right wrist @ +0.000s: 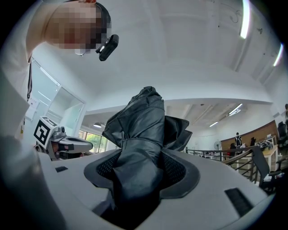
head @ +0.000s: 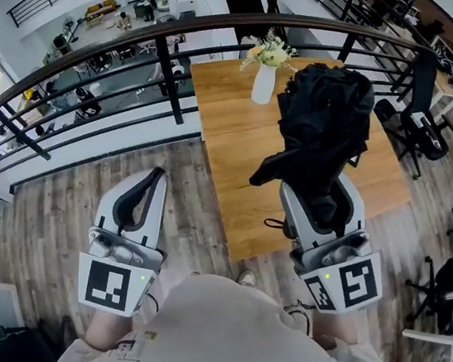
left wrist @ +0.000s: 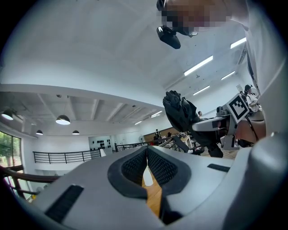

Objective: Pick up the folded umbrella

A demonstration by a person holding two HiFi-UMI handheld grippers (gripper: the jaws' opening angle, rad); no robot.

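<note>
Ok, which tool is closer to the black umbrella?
Right. The right tool is clamped on the umbrella. The left tool is off to the umbrella's left, not touching it.

No readable text, label, brand or number shows in any view

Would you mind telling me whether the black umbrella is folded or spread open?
Folded: the umbrella is a bunched black bundle, canopy gathered, clamped between the right tongs.
</note>
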